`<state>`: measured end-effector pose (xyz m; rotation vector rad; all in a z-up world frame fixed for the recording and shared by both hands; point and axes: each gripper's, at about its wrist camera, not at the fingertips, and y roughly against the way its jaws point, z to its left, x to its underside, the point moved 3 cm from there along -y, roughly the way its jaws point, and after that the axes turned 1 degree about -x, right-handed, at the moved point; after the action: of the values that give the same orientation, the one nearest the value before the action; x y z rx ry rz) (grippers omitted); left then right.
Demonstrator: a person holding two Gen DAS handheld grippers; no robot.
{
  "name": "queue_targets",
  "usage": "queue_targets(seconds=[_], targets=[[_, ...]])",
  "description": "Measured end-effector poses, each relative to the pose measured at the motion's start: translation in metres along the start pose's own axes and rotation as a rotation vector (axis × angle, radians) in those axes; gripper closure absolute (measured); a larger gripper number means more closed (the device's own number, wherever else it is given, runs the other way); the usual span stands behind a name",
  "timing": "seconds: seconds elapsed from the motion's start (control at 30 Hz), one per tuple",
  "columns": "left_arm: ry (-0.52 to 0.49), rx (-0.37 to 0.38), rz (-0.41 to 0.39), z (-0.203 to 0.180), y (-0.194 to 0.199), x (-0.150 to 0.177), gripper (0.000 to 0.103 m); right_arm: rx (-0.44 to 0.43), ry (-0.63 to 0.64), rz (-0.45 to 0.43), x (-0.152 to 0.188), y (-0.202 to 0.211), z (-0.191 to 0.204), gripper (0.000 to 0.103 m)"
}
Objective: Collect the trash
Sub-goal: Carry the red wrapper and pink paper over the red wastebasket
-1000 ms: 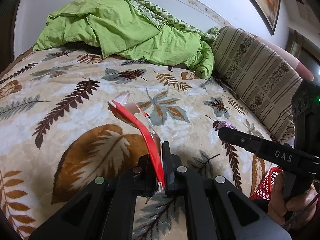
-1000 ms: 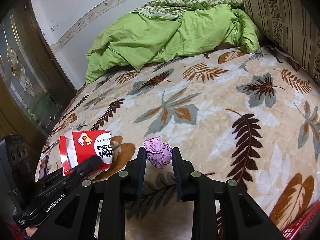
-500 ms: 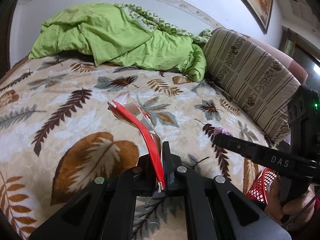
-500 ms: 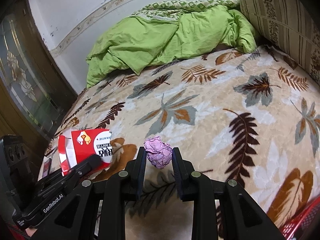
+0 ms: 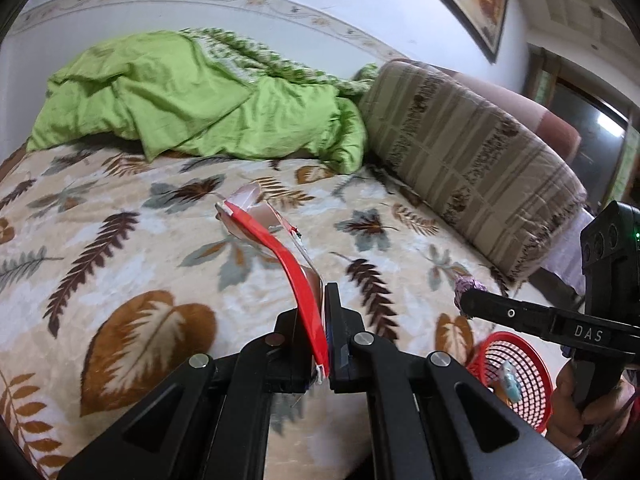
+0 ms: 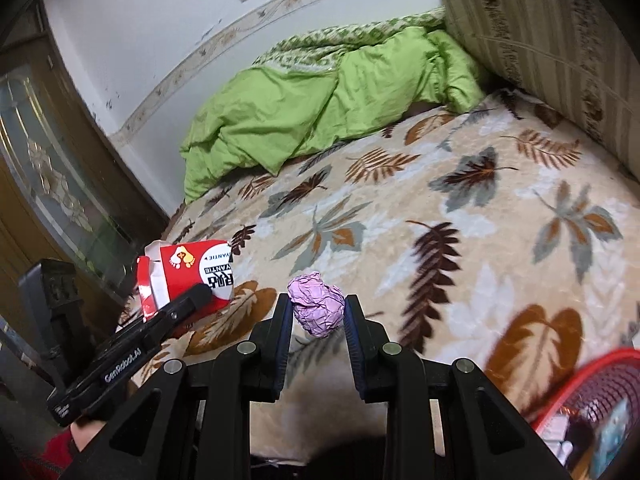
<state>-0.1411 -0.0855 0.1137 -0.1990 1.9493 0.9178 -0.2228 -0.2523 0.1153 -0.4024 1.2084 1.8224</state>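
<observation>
My left gripper [image 5: 320,300] is shut on a flattened red and white paper carton [image 5: 280,252], held above the leaf-print bedspread [image 5: 120,240]. The carton also shows in the right wrist view [image 6: 192,276], with the left gripper [image 6: 200,294] below it. My right gripper [image 6: 316,308] is shut on a crumpled purple paper ball [image 6: 318,308]. The ball [image 5: 466,285] also peeks out at the right gripper's tip in the left wrist view. A red mesh basket [image 5: 508,376] sits low off the bed's near edge, with some trash inside; its rim shows in the right wrist view [image 6: 592,384].
A crumpled green quilt [image 5: 192,96] lies at the far end of the bed. A long striped bolster [image 5: 472,160] runs along the right side. A wooden door with glass [image 6: 48,184] stands at the left. The white wall [image 5: 280,4] is behind the bed.
Both grippers have pulled back and risen from the bed with their trash still held. The red basket has come further into view in both views.
</observation>
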Motion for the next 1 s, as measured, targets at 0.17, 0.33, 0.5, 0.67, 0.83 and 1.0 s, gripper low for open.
queue_targets(seconds=[0.17, 0.33, 0.5, 0.67, 0.83, 1.0], targets=[[-0.054, 0.042, 0.035, -0.032, -0.008, 0.000, 0.098, 0.014, -0.039, -0.017, 0.004, 0.027, -0.015, 0.076], [-0.134, 0.061, 0.087, -0.069, -0.018, 0.004, 0.098, 0.064, -0.074, -0.037, 0.010, 0.055, -0.037, 0.076], [-0.246, 0.106, 0.135, -0.114, -0.030, 0.011, 0.098, 0.124, -0.144, -0.063, 0.017, 0.082, -0.066, 0.076], [-0.331, 0.170, 0.164, -0.156, -0.037, 0.023, 0.098, 0.185, -0.196, -0.085, 0.026, 0.111, -0.090, 0.076], [-0.396, 0.226, 0.196, -0.192, -0.044, 0.036, 0.098, 0.246, -0.253, -0.102, 0.040, 0.142, -0.111, 0.076], [-0.452, 0.271, 0.228, -0.220, -0.047, 0.049, 0.098, 0.298, -0.299, -0.118, 0.056, 0.165, -0.128, 0.076]])
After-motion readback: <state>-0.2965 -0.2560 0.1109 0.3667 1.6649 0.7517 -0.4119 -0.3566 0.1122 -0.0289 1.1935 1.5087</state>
